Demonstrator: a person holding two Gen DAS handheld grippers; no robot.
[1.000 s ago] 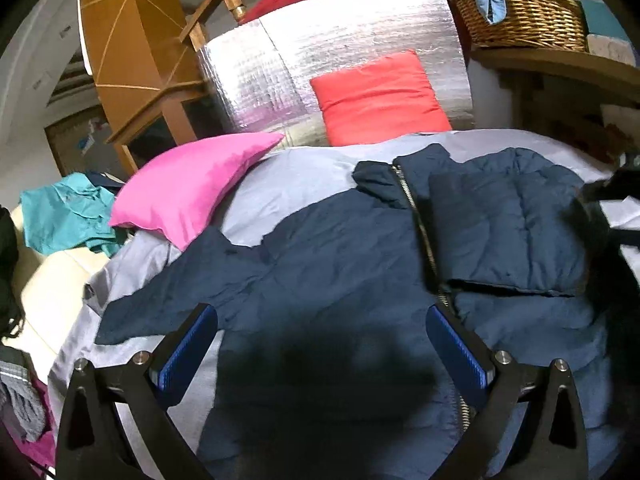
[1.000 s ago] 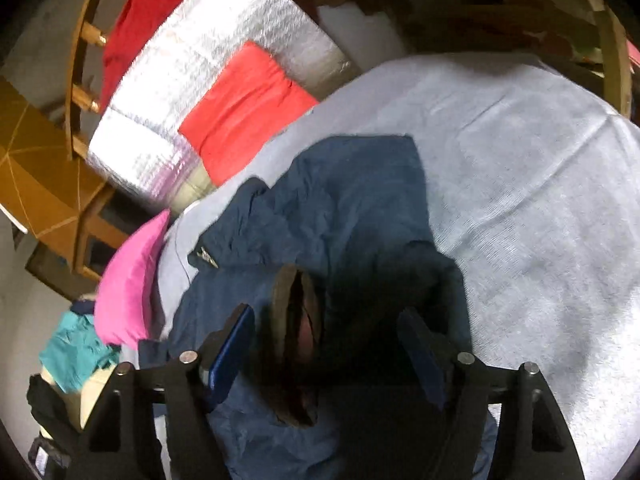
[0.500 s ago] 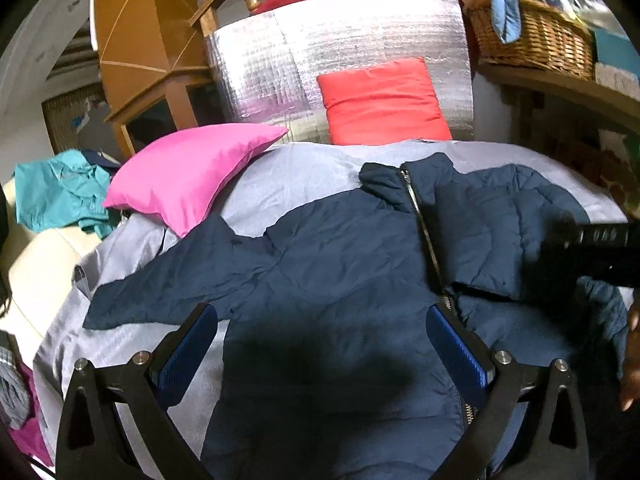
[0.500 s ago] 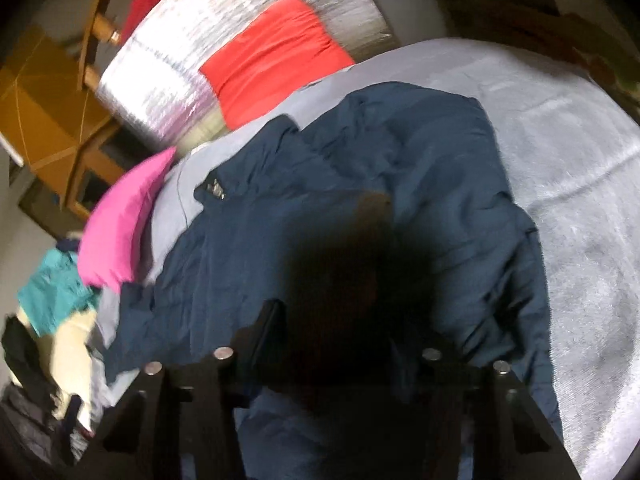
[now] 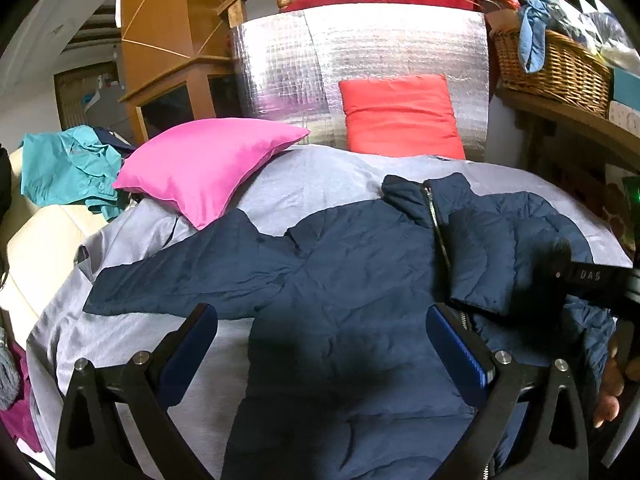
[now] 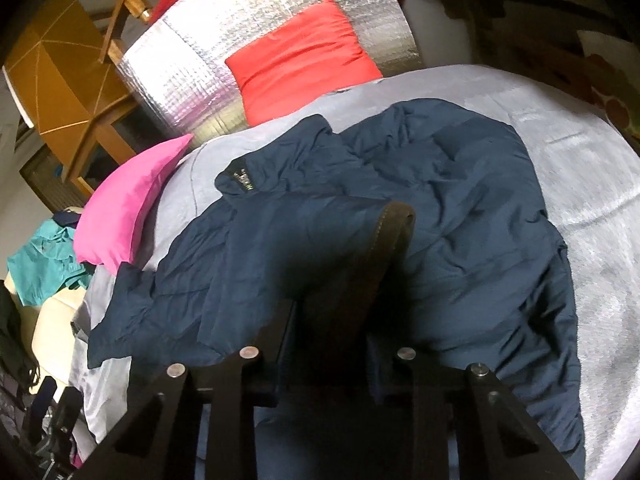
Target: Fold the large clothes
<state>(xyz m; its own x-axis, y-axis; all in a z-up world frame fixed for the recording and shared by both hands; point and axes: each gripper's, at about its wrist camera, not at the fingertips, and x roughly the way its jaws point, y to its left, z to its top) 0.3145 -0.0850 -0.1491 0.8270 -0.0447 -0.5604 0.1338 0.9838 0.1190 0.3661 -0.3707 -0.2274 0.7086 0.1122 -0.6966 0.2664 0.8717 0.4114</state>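
The jacket (image 5: 344, 280) lies front up on the grey bed (image 5: 312, 176), collar toward the pillows and hem toward the person, so its long axis runs away from both tools along the zip (image 5: 440, 236). The right tool (image 6: 332, 344) is the nearer one to the work: it is right at a raised fold of dark cloth, a brown-edged flap (image 6: 392, 236) standing up between its jaws, which are closing; whether the pads already press on the cloth I cannot tell, as that part is in shadow. The left tool (image 5: 320, 344) hangs released above the jacket's body, jaws wide with nothing between them, the spread left sleeve (image 5: 180, 280) lying off to its left. The jacket is navy, padded and creased, with the right sleeve already folded across the chest (image 5: 512, 256). My guess is that the left sleeve comes next.
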